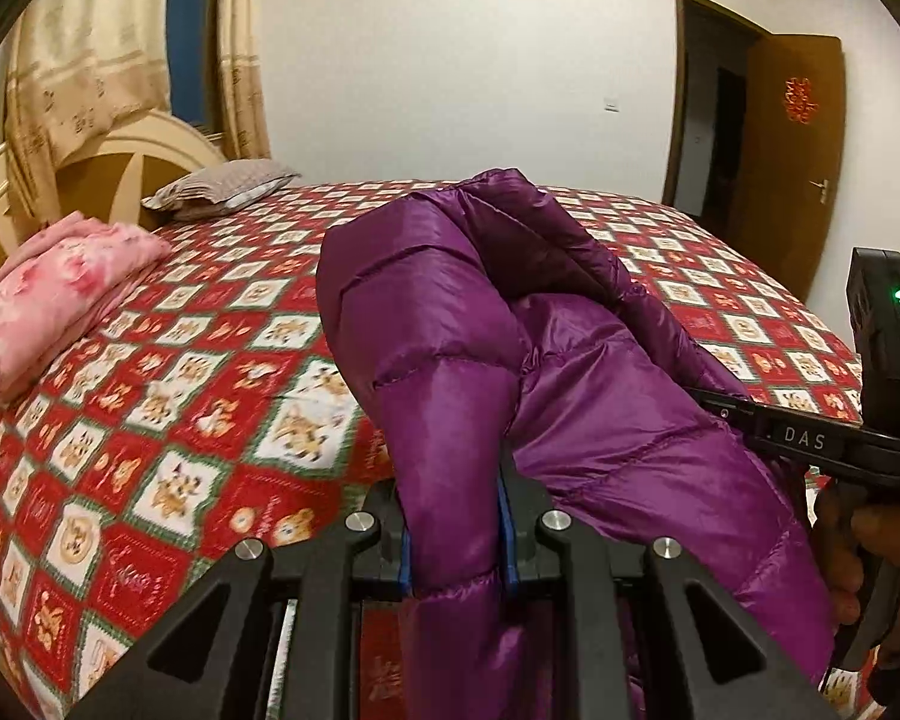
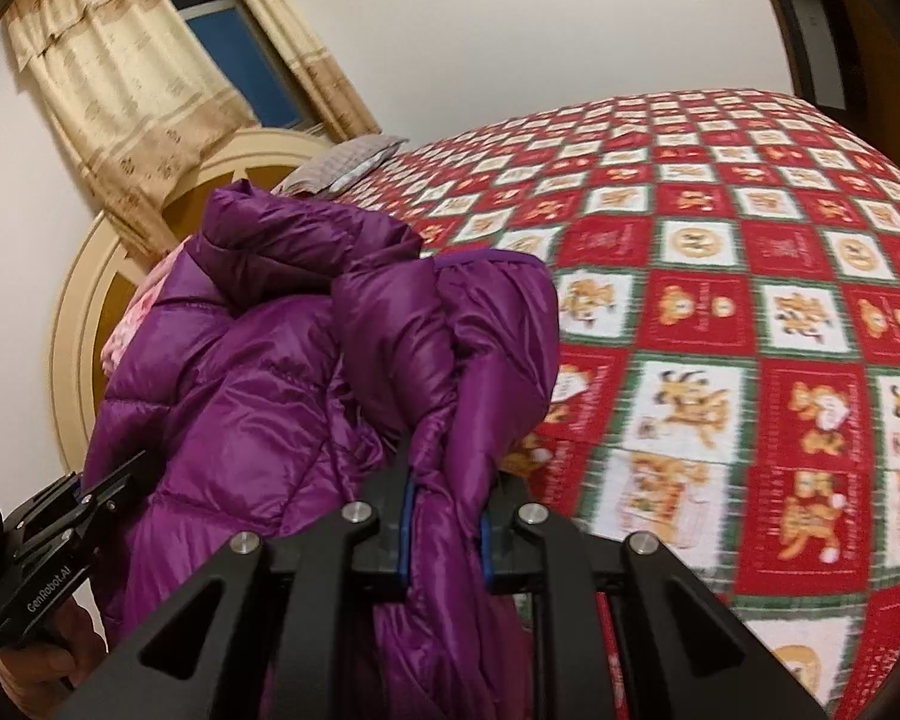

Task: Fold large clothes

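The left claw [image 1: 456, 531] sits nearest the lens, clamped on a thick fold of the purple jacket [image 1: 510, 360], its blue pads [image 1: 506, 516] squeezing the padding from both sides. The right claw [image 2: 447, 531] is clamped the same way on another bunched edge of the jacket [image 2: 270, 396]. Between the two grips the jacket hangs in a puffy heap above the near part of the bed [image 1: 180, 330], not yet laid flat.

Biggest risk: the jacket as a whole comes down crumpled. It is bulky and slick, and with the hood [image 2: 306, 240] and body bunched together, a careless drop onto the bed would trap folds underneath and need re-spreading.

Next, a loose part may swing under the body as it lands, spoiling a clean fold line.

Then the grips themselves. Each claw holds a fat wad of shiny fabric instead of a flat hem, so I judge the cloth could creep out between the pads if the two hands pull apart.

Smallest: the pink folded blanket [image 1: 54, 306] near the headboard [image 1: 84, 174] and the pillow [image 1: 222, 189] lie to one side; a wide swing could brush them
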Tool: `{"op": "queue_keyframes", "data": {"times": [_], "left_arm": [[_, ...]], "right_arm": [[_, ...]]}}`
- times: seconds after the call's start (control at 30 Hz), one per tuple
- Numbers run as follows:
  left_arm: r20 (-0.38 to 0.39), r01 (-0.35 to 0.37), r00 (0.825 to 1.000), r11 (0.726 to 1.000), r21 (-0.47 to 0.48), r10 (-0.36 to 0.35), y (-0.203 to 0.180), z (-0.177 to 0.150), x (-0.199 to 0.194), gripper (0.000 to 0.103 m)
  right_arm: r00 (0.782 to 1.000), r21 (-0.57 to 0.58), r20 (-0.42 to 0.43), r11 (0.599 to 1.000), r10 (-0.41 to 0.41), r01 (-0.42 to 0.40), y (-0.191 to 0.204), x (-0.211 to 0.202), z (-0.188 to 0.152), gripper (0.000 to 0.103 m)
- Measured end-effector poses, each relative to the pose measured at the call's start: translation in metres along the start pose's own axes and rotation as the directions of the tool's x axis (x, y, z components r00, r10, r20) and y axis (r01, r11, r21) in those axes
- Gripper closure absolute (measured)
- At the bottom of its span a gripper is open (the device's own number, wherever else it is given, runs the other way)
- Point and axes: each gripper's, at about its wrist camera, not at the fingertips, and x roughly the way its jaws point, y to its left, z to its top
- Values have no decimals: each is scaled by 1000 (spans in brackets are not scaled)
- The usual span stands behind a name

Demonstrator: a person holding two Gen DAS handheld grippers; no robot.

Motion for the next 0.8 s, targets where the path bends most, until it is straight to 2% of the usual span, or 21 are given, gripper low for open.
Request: {"op": "queue_keyframes", "data": {"times": [0.6,0.67,0.8], "left_arm": [[-73,-56,996,997,-55,52,42,-33,17,81],[-88,-63,994,996,-61,58,44,-38,24,79],[-110,-90,990,994,-58,83,47,-45,34,66]], "right_arm": [[994,-50,-106,999,14,-20,29,51,-13,85],[993,-48,-118,999,6,-12,27,57,-15,85],[990,-51,-138,999,-19,12,26,63,-19,84]]}}
